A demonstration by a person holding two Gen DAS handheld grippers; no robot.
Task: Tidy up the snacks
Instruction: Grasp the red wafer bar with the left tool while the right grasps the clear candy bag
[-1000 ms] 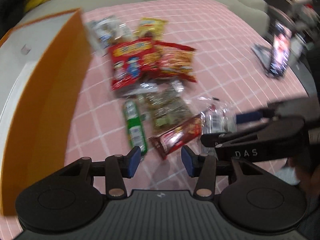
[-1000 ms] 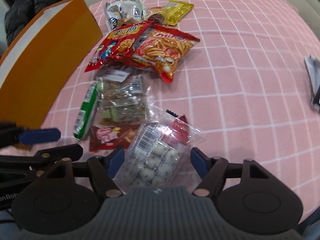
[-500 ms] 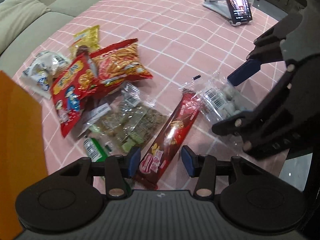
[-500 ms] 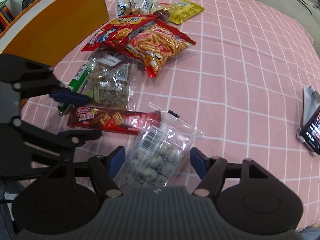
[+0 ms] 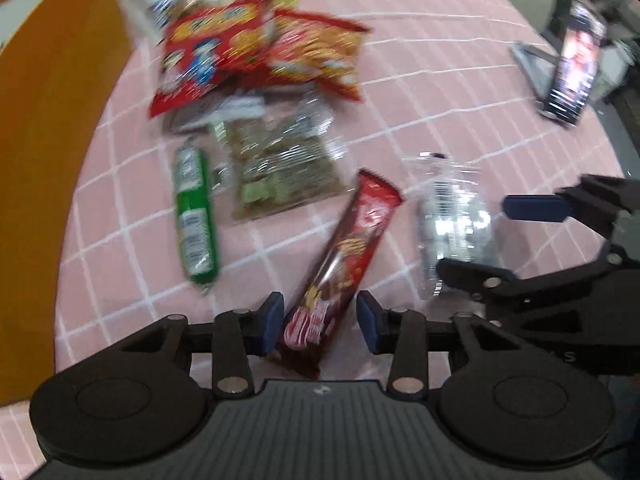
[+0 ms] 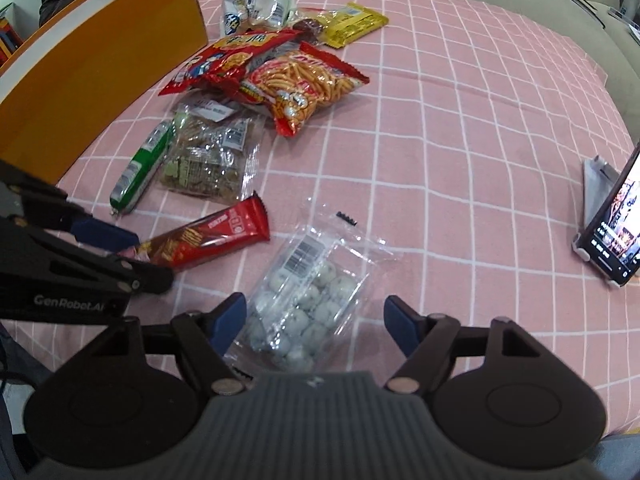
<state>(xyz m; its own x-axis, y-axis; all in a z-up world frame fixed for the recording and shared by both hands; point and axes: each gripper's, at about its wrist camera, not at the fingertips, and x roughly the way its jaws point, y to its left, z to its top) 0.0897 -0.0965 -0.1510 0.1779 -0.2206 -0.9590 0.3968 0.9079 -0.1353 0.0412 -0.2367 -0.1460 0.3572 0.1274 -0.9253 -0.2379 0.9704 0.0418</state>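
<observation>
A pink checked cloth (image 6: 440,128) covers the surface, and the snacks are spread over its left half. An orange box (image 6: 100,80) stands along the far left edge.

The left gripper (image 5: 318,318) is pointed steeply down over the near end of a long red biscuit bar (image 5: 344,256). Its jaws have just been closing, with the bar between them; a gap is still seen on each side of the wrapper, so the pads are not yet pressing on it. In the right wrist view the same gripper (image 6: 134,256) is seen at the left, with its blue pads either side of the bar's (image 6: 208,240) left end.

The right gripper (image 6: 314,320) is held over a clear packet of white round sweets (image 6: 308,300). Its jaws stand wide apart, the packet lying between them; the left pad is just beside or touching the packet's edge, which cannot be told, and the right pad is clear of it.

Further from the grippers, a green tube-shaped pack (image 6: 142,168) lies near the box, and a clear bag of greenish-brown pieces (image 6: 208,160) lies just right of it. Beyond these, two red crisp bags (image 6: 280,76) overlap, with a silver-white bag (image 6: 256,8) and a yellow packet (image 6: 352,24) at the far end of the pile.

At the right edge a phone (image 6: 616,224) with its screen lit is propped on a stand, well apart from the snacks.
</observation>
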